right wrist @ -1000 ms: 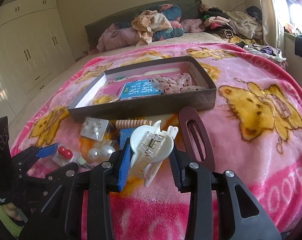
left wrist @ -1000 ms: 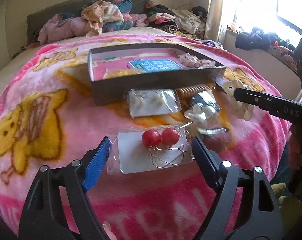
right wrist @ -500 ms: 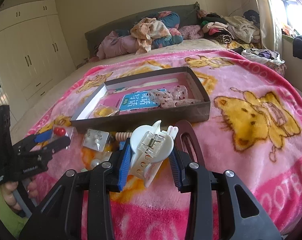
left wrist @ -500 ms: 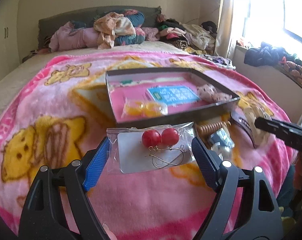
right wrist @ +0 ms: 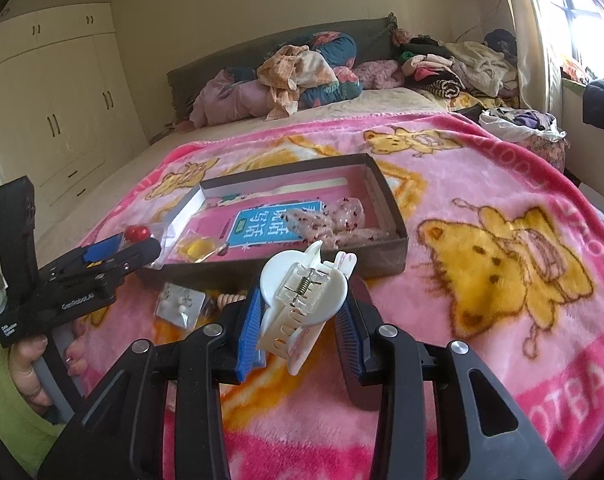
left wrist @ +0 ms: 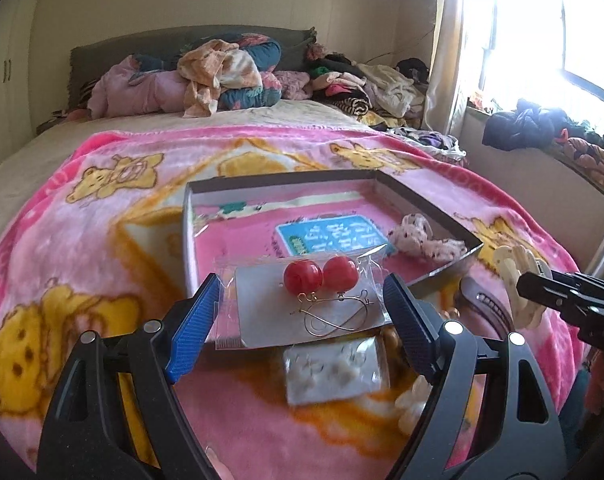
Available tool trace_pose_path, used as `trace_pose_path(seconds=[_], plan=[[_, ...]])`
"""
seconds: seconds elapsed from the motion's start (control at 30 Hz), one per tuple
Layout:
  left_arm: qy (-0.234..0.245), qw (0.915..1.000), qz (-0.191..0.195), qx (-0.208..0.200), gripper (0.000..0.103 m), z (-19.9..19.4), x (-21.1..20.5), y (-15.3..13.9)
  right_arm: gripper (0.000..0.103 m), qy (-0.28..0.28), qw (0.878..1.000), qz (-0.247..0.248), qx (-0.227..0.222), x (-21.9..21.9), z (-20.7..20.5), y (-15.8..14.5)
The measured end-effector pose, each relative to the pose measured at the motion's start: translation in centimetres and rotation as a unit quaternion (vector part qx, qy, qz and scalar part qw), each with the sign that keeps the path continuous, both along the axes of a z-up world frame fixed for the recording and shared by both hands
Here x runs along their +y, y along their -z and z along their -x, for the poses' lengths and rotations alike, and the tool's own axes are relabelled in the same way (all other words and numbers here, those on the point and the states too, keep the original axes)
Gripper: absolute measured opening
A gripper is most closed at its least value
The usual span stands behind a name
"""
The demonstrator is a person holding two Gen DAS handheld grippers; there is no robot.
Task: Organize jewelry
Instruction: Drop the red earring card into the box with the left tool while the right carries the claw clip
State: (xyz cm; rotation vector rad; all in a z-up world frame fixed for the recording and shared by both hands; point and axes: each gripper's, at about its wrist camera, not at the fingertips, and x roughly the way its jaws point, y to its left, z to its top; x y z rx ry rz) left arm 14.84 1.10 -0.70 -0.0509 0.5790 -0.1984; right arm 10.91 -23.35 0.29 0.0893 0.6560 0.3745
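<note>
My left gripper (left wrist: 302, 300) is shut on a clear packet of red ball earrings (left wrist: 270, 308) on a silver card. It holds the packet in the air over the near edge of the shallow dark box (left wrist: 286, 178) with a pink lining. The right wrist view shows this gripper (right wrist: 114, 252) at the box's (right wrist: 386, 196) left front corner. My right gripper (right wrist: 300, 308) is shut on a white claw hair clip (right wrist: 302, 292), held above the blanket just in front of the box. In the left wrist view the clip (left wrist: 514, 276) appears at the right.
The box holds a blue card (right wrist: 262, 224), a spotted pink scrunchie (right wrist: 334, 220) and a yellow packet (right wrist: 198, 246). On the pink blanket lie a packet of white earrings (left wrist: 334, 372), a spiral hair tie (right wrist: 230, 300) and a dark hair clip (left wrist: 486, 308). Clothes are piled at the headboard (right wrist: 302, 72).
My left gripper has lifted the red earring packet off the blanket and carried it forward to the box's near edge. My right gripper has risen slightly, still gripping the white clip.
</note>
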Motion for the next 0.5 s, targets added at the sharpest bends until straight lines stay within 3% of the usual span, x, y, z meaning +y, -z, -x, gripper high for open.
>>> trace_pose_path(seconds=[0.5], plan=[[0.031, 0.9992, -0.001, 0.025, 0.073, -4.4, -2.4, 1.4, 0.034, 0.019, 1.000, 0.003, -0.023, -1.1, -3.4, -1.5]])
